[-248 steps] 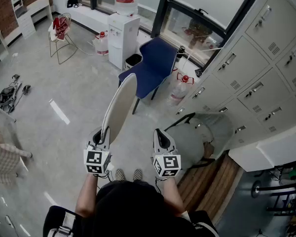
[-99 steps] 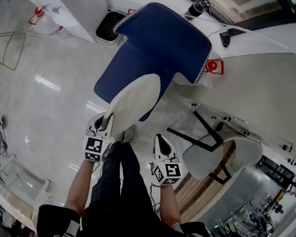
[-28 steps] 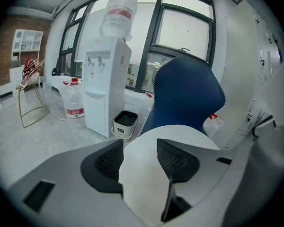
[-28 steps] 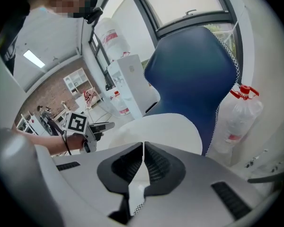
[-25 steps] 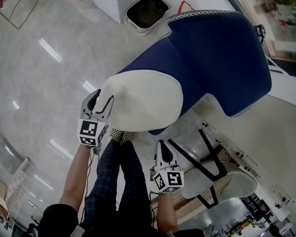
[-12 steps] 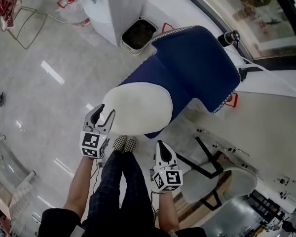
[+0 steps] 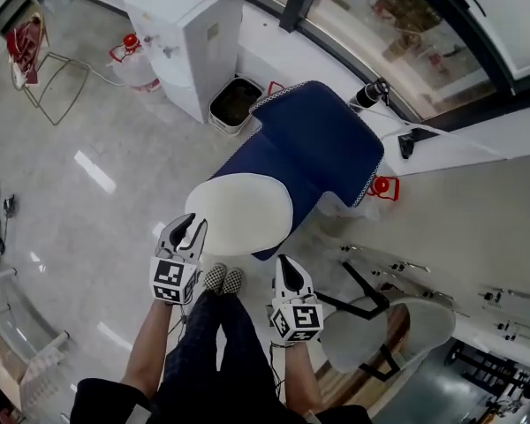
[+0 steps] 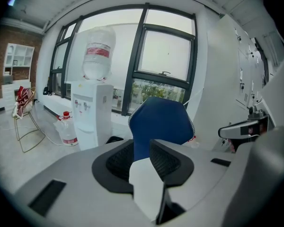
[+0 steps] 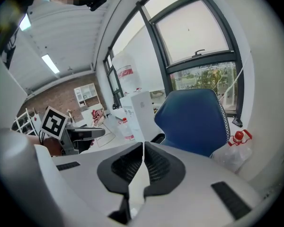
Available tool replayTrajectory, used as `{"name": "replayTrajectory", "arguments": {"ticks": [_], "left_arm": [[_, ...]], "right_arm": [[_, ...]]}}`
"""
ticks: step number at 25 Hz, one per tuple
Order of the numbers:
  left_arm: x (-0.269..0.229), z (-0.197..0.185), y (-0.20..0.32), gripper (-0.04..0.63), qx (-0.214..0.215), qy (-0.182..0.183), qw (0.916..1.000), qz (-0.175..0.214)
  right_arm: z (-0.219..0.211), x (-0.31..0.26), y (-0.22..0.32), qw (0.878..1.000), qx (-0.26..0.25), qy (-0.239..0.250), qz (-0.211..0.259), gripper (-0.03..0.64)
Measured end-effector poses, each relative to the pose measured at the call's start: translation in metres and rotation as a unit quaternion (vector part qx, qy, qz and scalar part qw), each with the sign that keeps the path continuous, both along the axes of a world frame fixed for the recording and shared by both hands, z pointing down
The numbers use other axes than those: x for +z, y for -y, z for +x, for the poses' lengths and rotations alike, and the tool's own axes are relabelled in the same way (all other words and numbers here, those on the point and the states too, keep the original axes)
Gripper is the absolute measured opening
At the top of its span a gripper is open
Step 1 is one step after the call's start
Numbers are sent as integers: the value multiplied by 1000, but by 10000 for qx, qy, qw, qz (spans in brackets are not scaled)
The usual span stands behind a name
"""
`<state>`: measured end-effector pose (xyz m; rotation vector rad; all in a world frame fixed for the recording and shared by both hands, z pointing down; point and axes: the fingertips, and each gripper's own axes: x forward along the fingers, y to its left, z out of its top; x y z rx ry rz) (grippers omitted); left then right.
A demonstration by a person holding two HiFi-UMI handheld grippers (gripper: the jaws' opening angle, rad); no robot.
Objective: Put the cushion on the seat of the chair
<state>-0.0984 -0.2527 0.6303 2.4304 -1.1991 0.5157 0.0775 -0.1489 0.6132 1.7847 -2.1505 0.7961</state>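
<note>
The cushion lies flat on the seat of the blue chair, pale face up, covering most of the seat. I judge the placing done. It sits there because the seat is the only level blue surface, and the backrest, at 2 o'clock from the cushion, stops it from sliding further.

Left gripper: at 8 o'clock from the cushion, just beside its near edge. Its jaws stand partly apart and have just been closing. Nothing is between the pads; the left gripper view shows only the chair back and the cushion beyond the gap. I read this as a release completed.

Right gripper: at 5 o'clock from the cushion, apart from it. Its jaws are together to a thin slit and hold nothing, so it plays no part in the grip.

Orientation: the cushion is an oval. Its long axis runs from 8 o'clock to 2 o'clock in the head view, in line with the seat's depth, and the narrower end points at the backrest.
</note>
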Motion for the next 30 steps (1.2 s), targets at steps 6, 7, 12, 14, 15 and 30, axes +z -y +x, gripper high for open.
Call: {"name": "replayTrajectory", "arguments": {"ticks": [6, 7, 12, 14, 15, 30], "left_arm": [[-56, -1, -25, 87, 95, 47, 9999, 136], [-66, -1, -29, 83, 122, 58, 9998, 166], [-115, 3, -53, 65, 241, 24, 9992, 311], [-135, 6, -63, 60, 297, 0, 9988, 381], [-144, 7, -68, 58, 327, -6, 9986, 423], [-239, 15, -118, 37, 782, -197, 9926, 903]], "right_arm": [[0, -52, -14, 9997, -1, -46, 225, 34], [0, -61, -16, 9997, -3, -30, 262, 34], [-3, -100, -28, 9989, -21, 36, 457, 34], [-5, -119, -31, 9983, -40, 20, 583, 34], [-5, -129, -33, 9978, -48, 6, 654, 34], [-9, -220, -71, 9917, 49, -80, 1280, 34]]}}
